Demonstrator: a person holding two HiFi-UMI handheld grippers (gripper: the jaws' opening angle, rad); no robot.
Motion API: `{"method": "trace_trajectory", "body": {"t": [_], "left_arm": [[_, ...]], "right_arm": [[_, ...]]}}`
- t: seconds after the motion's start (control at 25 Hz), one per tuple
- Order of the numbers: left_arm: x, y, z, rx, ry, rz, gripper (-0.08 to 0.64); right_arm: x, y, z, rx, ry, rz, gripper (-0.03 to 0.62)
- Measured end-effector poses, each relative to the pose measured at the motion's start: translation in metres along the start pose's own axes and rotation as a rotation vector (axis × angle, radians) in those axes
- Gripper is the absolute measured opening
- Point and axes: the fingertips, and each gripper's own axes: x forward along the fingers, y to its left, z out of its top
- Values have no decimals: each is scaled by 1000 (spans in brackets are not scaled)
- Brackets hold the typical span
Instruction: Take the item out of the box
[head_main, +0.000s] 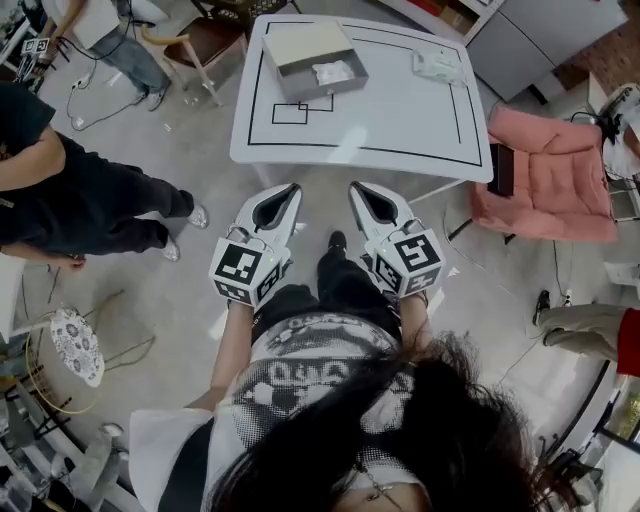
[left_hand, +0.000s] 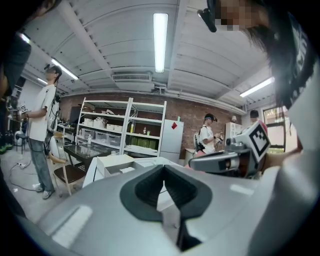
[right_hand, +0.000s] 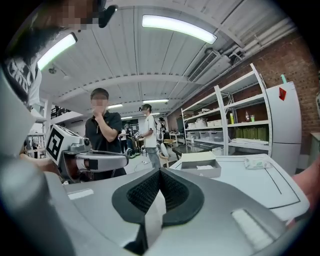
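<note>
An open grey box (head_main: 315, 60) stands on the white table (head_main: 400, 120) near its far left side, with a white item (head_main: 334, 72) lying inside it. The box (right_hand: 201, 165) also shows in the right gripper view, beyond the jaws. My left gripper (head_main: 291, 189) and right gripper (head_main: 356, 188) hang side by side in front of my body, short of the table's near edge. Both are shut with nothing between their pads. In the left gripper view the box (left_hand: 116, 164) sits ahead, and the closed left gripper (left_hand: 164, 168) points toward it.
A white packet (head_main: 437, 65) lies at the table's far right. A pink armchair (head_main: 550, 175) stands right of the table, a wooden chair (head_main: 200, 40) at its far left. A person in black (head_main: 60, 190) stands to my left. Shelves (left_hand: 125, 125) line the brick wall.
</note>
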Motion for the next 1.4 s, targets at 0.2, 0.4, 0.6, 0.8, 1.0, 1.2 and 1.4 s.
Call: {"method": "trace_trajectory", "body": {"t": [0.2,0.4,0.6,0.8,1.0,1.2,1.4], "left_arm": [[60,7,20,0,0,15,0],[116,11,34,9,8,22,0],[162,17,44,36,12,45,0],[193,24,51,40,9,71,0],[208,30,48,38,33,95,0],[211,41,47,25,46,124,0],[210,53,46,17,53,130,0]], "right_arm": [[21,-56,18,6,-2,31,-2],[37,-109,27,13,-4,47,-2],[52,-152,29,7,0,73,-2],[70,-180,31,13,1,105,-2],[86,-193,28,21,8,136,-2],[101,-198,28,32,15,156,-2],[118,-199,27,39,30,160,-2]]}}
